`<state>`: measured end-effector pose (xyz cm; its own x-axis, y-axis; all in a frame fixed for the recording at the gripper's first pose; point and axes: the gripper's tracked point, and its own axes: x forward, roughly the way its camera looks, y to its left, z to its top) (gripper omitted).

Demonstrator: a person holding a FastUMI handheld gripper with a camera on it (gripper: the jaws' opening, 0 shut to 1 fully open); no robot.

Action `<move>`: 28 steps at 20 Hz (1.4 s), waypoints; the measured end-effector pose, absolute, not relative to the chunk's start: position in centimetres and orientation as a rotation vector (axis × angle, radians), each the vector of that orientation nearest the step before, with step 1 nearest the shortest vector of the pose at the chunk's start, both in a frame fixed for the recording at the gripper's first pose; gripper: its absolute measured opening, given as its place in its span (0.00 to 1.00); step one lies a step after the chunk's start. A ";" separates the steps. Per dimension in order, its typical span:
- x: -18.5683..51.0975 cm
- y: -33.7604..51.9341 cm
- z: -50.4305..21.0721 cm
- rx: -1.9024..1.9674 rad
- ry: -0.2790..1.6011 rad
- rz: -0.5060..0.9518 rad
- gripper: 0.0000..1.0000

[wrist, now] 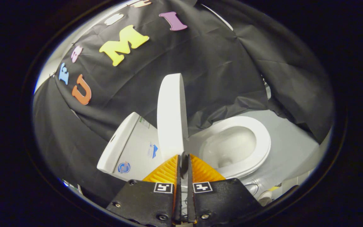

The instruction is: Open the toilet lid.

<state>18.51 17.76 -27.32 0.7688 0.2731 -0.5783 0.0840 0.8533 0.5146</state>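
The white toilet lid (171,113) is raised off the seat and stands nearly upright between the tank (128,148) and the open bowl. The white seat ring (263,142) and the bowl (228,148) lie uncovered beside it. My gripper (184,156) is shut, its two fingers pressed almost together with only a thin dark slit between them and nothing held. The fingertips (173,160) sit right at the lid's near edge; whether they touch it cannot be told.
Black cloth walls the booth behind and around the toilet. Grey floor (290,138) spreads past the bowl. A thin cable (253,188) and a small white and yellow object (267,195) lie on the floor close to the toilet's base.
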 end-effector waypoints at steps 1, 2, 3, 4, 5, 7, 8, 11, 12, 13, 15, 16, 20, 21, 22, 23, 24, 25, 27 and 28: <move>18.6 18.0 -27.2 0.551 0.696 0.114 0.11; 18.7 18.4 -26.9 0.552 0.697 0.119 0.11; 18.8 18.9 -26.8 0.538 0.697 0.129 0.11; 18.7 19.4 -26.6 0.523 0.696 0.136 0.12; 18.7 19.8 -26.5 0.507 0.696 0.142 0.12; 18.7 20.5 -26.2 0.490 0.694 0.152 0.12; 18.7 20.8 -26.1 0.487 0.693 0.155 0.12; 18.7 22.0 -25.8 0.464 0.695 0.169 0.12; 18.6 22.3 -25.7 0.444 0.695 0.175 0.12; 18.6 22.7 -25.6 0.432 0.695 0.175 0.12; 18.7 23.6 -25.4 0.414 0.695 0.187 0.12; 18.7 23.9 -25.4 0.413 0.696 0.190 0.13; 18.6 25.4 -25.0 0.370 0.693 0.201 0.12; 18.6 25.8 -24.9 0.356 0.692 0.205 0.13; 18.7 26.3 -24.9 0.348 0.692 0.207 0.13; 18.7 26.7 -24.9 0.335 0.692 0.213 0.13; 18.6 27.1 -24.8 0.329 0.692 0.216 0.13; 18.6 27.5 -24.8 0.321 0.694 0.219 0.13; 18.7 28.3 -24.7 0.301 0.693 0.221 0.13; 18.5 28.8 -24.8 0.284 0.691 0.226 0.13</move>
<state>18.54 28.75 -24.79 0.7485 0.2973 -0.5927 -0.1110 0.9374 0.3300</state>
